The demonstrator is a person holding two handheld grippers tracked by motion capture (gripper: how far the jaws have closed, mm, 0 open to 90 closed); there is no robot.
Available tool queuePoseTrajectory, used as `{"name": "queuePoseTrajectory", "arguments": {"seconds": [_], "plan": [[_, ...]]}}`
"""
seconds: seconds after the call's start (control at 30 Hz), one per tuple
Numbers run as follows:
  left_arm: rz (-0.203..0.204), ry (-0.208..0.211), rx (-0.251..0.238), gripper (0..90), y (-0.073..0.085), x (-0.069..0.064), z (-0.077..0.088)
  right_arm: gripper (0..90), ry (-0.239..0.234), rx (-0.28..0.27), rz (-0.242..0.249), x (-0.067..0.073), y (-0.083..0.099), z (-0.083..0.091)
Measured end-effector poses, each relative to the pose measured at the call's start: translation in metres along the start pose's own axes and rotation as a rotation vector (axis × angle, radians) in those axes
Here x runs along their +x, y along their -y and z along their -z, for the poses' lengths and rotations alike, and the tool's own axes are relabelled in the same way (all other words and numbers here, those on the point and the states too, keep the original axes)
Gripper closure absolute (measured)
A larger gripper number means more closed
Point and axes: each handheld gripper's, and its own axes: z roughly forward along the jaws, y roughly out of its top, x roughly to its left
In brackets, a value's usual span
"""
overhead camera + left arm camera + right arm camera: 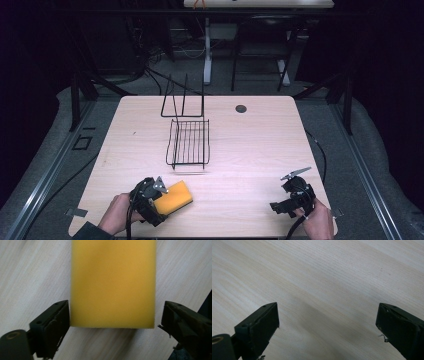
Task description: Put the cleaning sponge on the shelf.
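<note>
A sponge (174,198) lies on the table (250,145) in front of the wire rack (189,142).

Wire rack (189,142) mid-table; elsewhere open.

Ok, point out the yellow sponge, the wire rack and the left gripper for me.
yellow sponge (112,282), left gripper view, middle of its top face.
wire rack (190,142), high view, its flat grid.
left gripper (112,322), left gripper view, midway between its open jaws.

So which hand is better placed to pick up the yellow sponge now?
Left. The left tool is open with its jaws on either side of the yellow sponge; the right tool is open above bare table, far away.
</note>
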Motion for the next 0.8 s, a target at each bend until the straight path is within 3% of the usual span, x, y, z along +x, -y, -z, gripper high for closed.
{"name": "queuePoseTrajectory", "arguments": {"seconds": [0.17,0.8], "plan": [[0.005,-0.017,0.008,23.0,0.001,0.0,-0.002,5.0,0.007,-0.011,0.008,0.0,0.0,0.002],[0.028,-0.047,-0.052,25.4,0.003,-0.002,0.011,6.6,0.011,-0.006,0.006,0.001,0.0,0.003]]}}
